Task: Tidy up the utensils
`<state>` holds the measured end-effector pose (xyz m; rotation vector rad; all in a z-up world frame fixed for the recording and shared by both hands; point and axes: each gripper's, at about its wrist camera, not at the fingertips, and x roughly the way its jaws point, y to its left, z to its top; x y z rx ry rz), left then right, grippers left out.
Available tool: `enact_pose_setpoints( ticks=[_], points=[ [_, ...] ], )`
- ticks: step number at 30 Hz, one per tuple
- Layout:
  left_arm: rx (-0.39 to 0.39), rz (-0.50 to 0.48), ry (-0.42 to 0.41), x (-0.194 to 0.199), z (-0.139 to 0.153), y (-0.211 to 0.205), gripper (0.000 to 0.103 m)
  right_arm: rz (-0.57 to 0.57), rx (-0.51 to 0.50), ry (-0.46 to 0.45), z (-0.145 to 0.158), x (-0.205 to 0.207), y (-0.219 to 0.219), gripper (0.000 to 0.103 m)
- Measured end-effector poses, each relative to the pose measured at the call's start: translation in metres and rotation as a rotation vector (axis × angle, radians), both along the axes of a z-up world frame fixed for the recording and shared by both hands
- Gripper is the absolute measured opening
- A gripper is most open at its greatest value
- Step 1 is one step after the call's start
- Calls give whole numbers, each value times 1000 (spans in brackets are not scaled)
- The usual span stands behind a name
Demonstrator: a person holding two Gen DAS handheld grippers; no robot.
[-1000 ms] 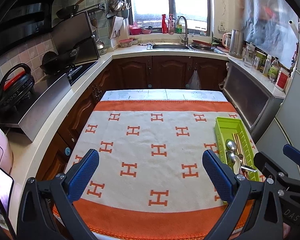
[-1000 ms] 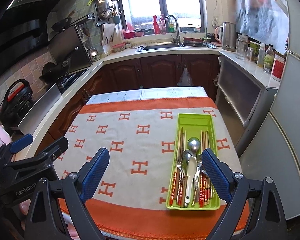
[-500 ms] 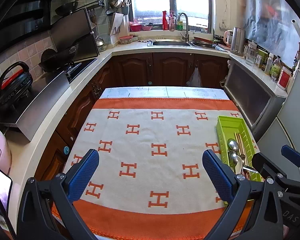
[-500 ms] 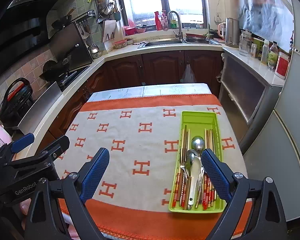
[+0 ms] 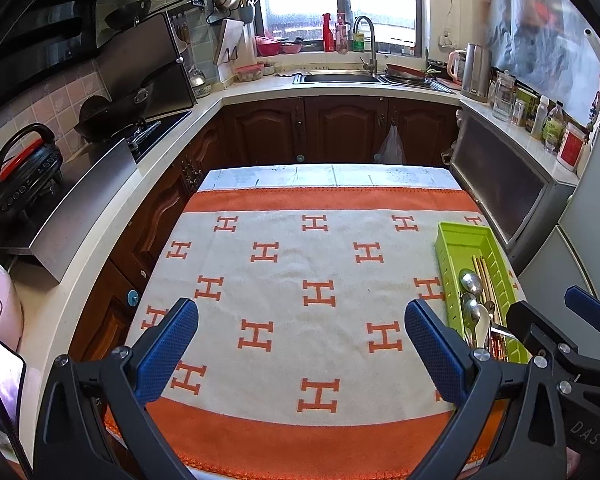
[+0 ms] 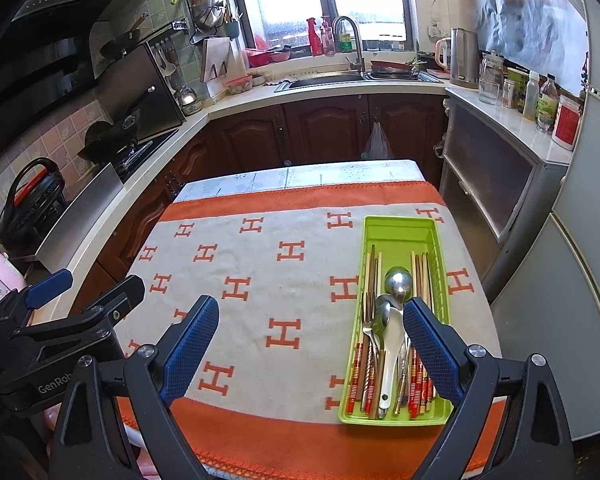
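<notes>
A lime-green utensil tray (image 6: 400, 229) (image 5: 460, 236) lies on the right side of the table's orange and cream cloth (image 6: 260, 288) (image 5: 300, 280). Inside it lie metal spoons (image 6: 398, 282) (image 5: 470, 280), a white spoon (image 6: 392, 344), a fork (image 6: 367, 320) and several chopsticks (image 6: 420, 268). My right gripper (image 6: 310, 316) hovers open above the near edge, its right finger over the tray's near end. Over the near left of the cloth my left gripper (image 5: 300, 320) stands open with nothing between its fingers. Each gripper shows at the edge of the other's view.
Dark wood cabinets and a pale counter ring the table, with a stove and wok (image 5: 112, 116) left, a sink (image 5: 340, 78) at the back, and bottles and a kettle (image 5: 476, 72) right. A phone (image 5: 2, 380) and pink appliance sit near left. A grey fridge (image 6: 580, 280) stands right.
Both grippers have drawn back and risen slightly, so the table looks a little farther away. Their jaws stay open and nothing was picked up.
</notes>
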<state>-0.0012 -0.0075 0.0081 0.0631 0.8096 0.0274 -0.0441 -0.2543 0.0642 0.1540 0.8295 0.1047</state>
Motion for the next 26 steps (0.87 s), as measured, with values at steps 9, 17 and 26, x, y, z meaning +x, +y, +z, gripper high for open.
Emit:
enact_pose_setpoints(
  ticks=[9,17,26],
  points=[
    [2,2,11,0,-2,1,102,5,5,10,-8,2,5,95],
    [9,2,19,0,-5,1,102,9,9,17,-11,3,7,95],
    [11,-2,36,1,-9,1,102,8,14,24,-15,5,8,95]
  ],
)
